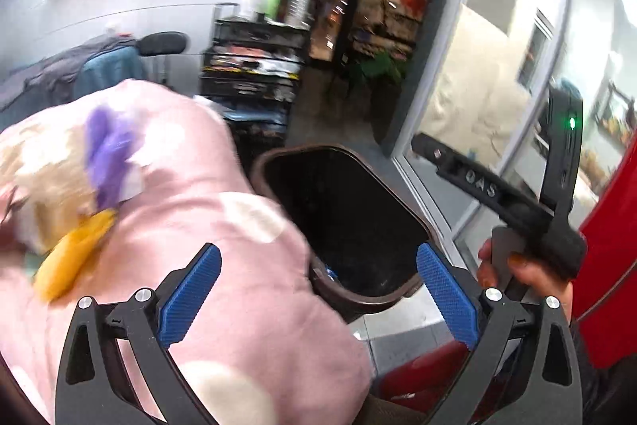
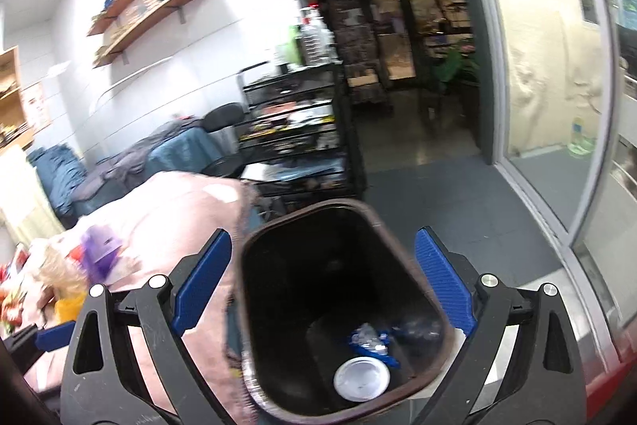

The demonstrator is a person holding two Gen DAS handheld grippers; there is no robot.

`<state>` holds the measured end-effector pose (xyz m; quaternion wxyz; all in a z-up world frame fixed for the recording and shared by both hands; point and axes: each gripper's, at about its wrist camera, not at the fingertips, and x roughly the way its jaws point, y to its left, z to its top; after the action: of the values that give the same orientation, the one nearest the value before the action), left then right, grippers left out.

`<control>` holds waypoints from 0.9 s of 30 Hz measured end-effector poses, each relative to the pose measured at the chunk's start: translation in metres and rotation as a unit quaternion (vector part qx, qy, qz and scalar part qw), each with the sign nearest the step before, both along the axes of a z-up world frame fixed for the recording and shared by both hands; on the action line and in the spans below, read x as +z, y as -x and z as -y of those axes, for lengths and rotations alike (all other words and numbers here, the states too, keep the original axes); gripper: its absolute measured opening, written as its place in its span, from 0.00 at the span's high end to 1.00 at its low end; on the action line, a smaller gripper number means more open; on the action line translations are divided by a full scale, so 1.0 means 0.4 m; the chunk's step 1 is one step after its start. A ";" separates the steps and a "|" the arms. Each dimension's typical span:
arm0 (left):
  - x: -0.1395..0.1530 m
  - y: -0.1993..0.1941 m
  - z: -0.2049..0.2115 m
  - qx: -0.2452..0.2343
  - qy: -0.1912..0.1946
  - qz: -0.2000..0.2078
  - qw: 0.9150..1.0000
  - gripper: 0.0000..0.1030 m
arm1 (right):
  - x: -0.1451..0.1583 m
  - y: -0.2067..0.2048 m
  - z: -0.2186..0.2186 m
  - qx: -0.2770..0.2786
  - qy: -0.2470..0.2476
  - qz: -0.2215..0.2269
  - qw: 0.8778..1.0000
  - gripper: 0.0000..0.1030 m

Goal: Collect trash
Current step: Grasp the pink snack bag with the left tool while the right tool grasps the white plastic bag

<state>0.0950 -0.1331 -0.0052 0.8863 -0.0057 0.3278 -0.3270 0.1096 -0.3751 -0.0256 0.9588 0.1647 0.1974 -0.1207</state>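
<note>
Trash lies at the bottom of the brown bin: a white cup seen mouth-up and a crumpled blue-and-clear wrapper just beside it. Bin stands on the floor, its rim touching or very near a pink blanket heaped on its left side.

Right claw hangs directly above the bin mouth, jaws spread wide, nothing between the blue pads. Left claw is likewise wide and empty, positioned over the boundary between blanket and bin rim. The person's right hand on its handle shows at the edge of the left wrist view.

On the blanket, well apart from the bin, remain a purple item, a yellow item and pale crumpled material; blur prevents identification. Judgement: the deposit appears complete and further pieces are outstanding.

Risks noted:
- Blanket overhang at the rim could snag a claw or be dragged into the bin on the return reach.
- Soft bedding offers no firm backing; a pinch may gather fabric along with the litter.
- Bin is light-looking and unbraced; a knock from either claw could tip it.
</note>
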 end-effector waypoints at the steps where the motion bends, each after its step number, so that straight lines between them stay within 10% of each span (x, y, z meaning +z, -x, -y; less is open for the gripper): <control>1: 0.002 -0.001 -0.023 0.015 0.007 0.004 1.000 0.05 | 0.001 -0.002 -0.013 0.010 -0.001 0.002 1.000 0.10; 12: -0.009 0.026 -0.250 0.146 0.021 0.050 0.988 0.05 | 0.021 -0.036 -0.254 0.161 0.013 0.002 0.987 0.10; 27: -0.074 -0.016 -0.530 0.244 -0.056 0.031 0.968 0.05 | 0.072 -0.138 -0.592 0.361 0.127 0.008 0.924 0.10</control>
<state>0.1015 0.0789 -0.0347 0.9480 -0.0259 0.3066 -0.0818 0.1647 -0.1382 0.0032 0.9517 -0.0401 0.2192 0.2113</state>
